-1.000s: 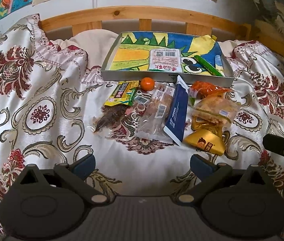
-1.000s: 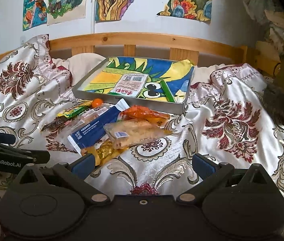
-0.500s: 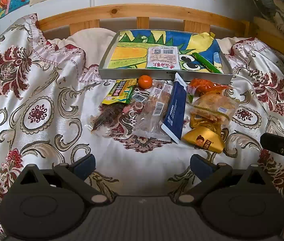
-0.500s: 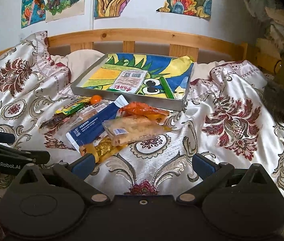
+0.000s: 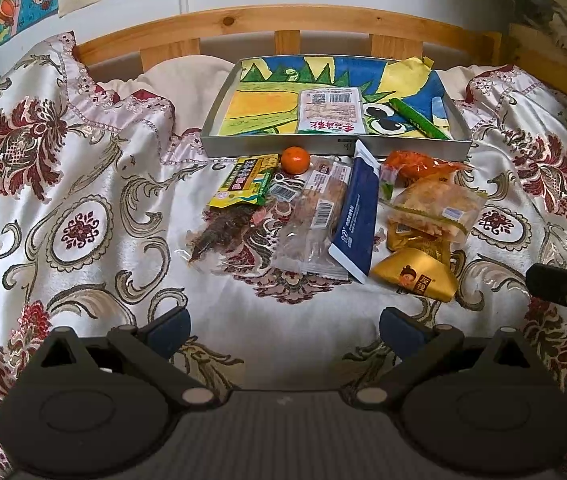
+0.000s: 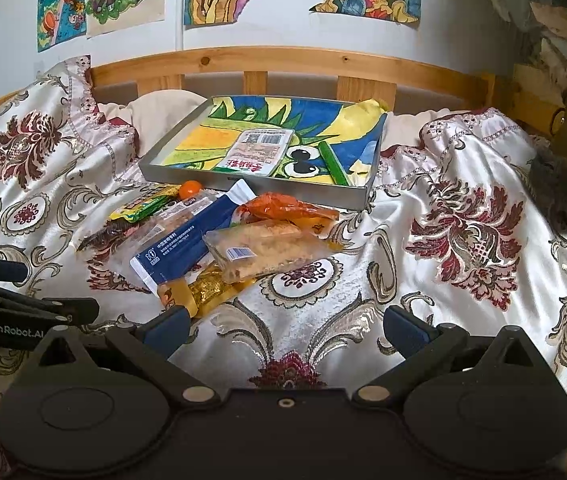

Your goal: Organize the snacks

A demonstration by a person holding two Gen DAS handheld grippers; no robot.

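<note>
Snacks (image 5: 339,216) lie heaped on the bedspread (image 5: 83,200), just in front of the tray (image 5: 335,147), likely so each needs only a short lift over the near wall. You hold both tools back from the heap: your left gripper (image 5: 283,326) gapes wide and empty, and your right gripper (image 6: 285,326) does too. The tray already holds a white packet (image 5: 329,112) and a green stick (image 5: 417,118), side by side; the rest of its painted floor is bare.
</note>
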